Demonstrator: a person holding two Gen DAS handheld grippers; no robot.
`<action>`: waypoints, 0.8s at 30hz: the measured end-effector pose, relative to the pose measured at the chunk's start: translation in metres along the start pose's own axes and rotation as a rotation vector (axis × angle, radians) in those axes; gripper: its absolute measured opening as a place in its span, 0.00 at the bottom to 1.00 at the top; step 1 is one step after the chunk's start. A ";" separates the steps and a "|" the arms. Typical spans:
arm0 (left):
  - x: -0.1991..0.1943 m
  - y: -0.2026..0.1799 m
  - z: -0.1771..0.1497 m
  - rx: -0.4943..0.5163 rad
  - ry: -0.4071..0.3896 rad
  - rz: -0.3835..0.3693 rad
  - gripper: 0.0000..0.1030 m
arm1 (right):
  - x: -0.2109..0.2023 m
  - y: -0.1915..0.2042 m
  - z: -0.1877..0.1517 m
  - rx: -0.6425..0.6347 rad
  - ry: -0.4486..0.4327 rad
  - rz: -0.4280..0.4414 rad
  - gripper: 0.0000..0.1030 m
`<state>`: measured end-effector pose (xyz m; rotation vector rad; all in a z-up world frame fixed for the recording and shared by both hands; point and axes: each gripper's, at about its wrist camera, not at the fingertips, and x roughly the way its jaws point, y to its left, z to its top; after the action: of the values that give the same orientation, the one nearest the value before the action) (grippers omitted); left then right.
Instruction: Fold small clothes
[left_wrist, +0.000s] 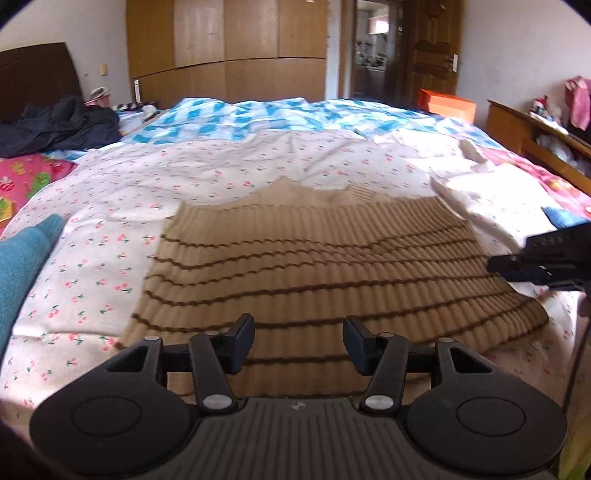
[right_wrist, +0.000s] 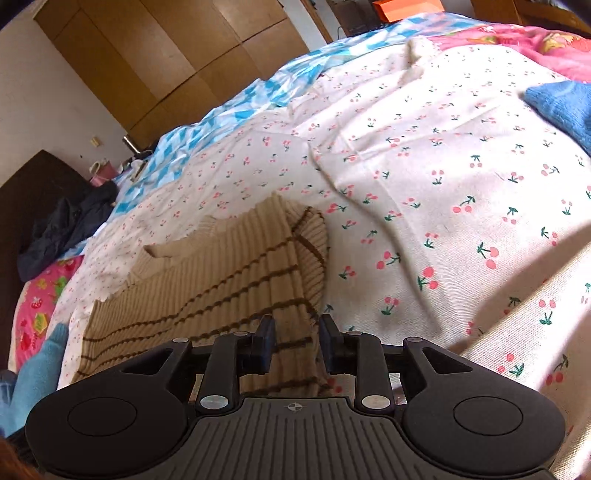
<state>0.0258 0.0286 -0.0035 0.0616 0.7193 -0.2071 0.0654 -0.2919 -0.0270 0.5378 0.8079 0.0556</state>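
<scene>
A tan ribbed knit garment with thin brown stripes (left_wrist: 314, 266) lies spread on the cherry-print sheet (left_wrist: 110, 229). My left gripper (left_wrist: 299, 341) is open and empty, just above the garment's near hem. In the right wrist view the same garment (right_wrist: 229, 273) lies to the left, its right part folded over. My right gripper (right_wrist: 297, 343) is partly open with the garment's right edge between its fingers, not clamped. The right gripper also shows in the left wrist view (left_wrist: 535, 262) at the garment's right side.
A teal knit item (left_wrist: 22, 266) lies at the left and a blue one (right_wrist: 561, 103) at the right. A white cloth (left_wrist: 476, 192) sits beyond the garment. Dark clothes (left_wrist: 55, 125) and a pink cartoon quilt (left_wrist: 26, 181) lie far left. A wardrobe (left_wrist: 229, 48) stands behind the bed.
</scene>
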 end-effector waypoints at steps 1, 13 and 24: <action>0.000 -0.010 -0.001 0.030 0.002 -0.010 0.56 | 0.003 -0.003 0.000 0.008 0.009 0.006 0.26; -0.007 0.028 -0.014 -0.171 0.045 0.114 0.56 | -0.002 0.003 -0.005 -0.055 -0.024 0.025 0.28; -0.008 0.093 -0.029 -0.485 0.030 0.201 0.58 | 0.036 0.136 -0.002 -0.305 0.150 0.179 0.36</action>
<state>0.0205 0.1243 -0.0213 -0.3253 0.7721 0.1639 0.1099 -0.1649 0.0131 0.3173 0.8764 0.3820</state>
